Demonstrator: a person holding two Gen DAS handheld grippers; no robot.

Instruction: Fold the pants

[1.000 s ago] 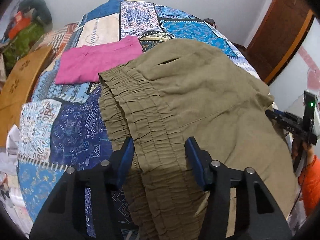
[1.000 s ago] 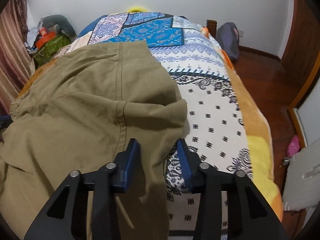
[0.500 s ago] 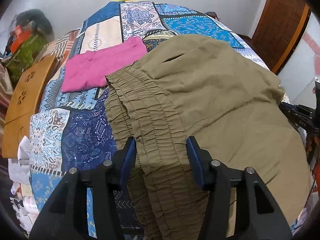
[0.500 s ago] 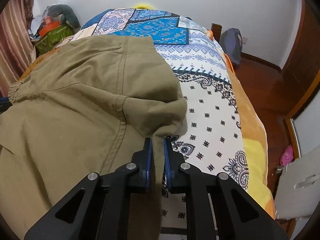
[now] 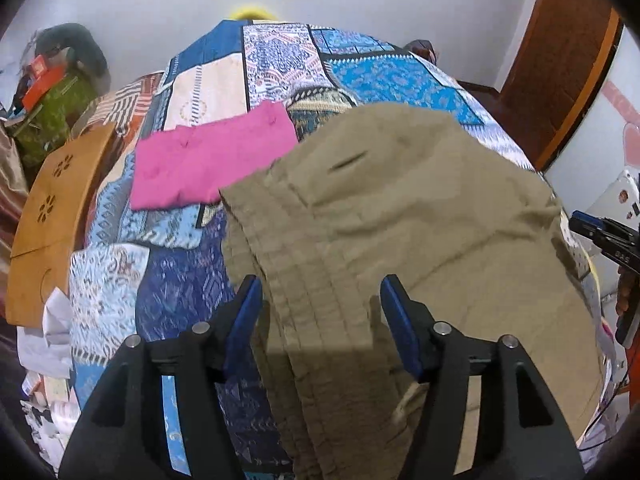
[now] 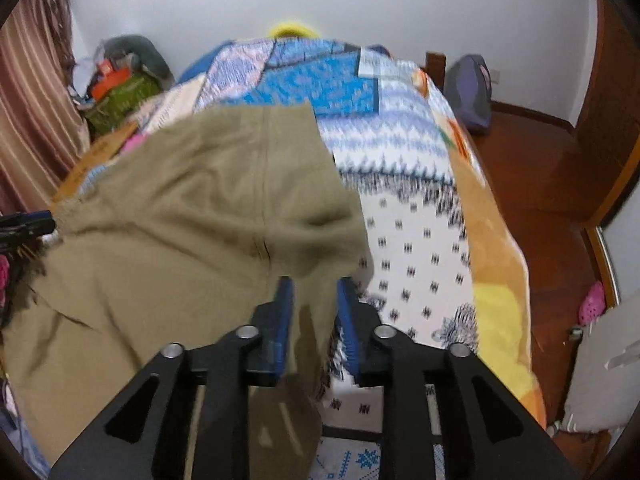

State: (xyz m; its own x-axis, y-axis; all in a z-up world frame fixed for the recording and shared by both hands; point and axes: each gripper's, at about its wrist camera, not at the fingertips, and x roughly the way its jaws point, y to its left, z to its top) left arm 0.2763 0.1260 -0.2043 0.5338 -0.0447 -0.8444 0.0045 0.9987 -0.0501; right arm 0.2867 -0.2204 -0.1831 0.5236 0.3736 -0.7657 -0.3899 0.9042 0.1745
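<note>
Covering a patchwork bedspread (image 5: 200, 280), khaki pants (image 5: 400, 208) lie between both parted, just-widened grippers.

- my left gripper (image 5: 320, 306) points steeply down, its blue-padded jaws spread wide; they have just been opening further, with the olive pants (image 5: 400, 216) waistband lying loose between them, pads clear of the cloth.
- my right gripper (image 6: 314, 300) also tilts down, jaws parted a little; they have just been opening after a pinch, a corner of the pants hanging between the pads.
</note>
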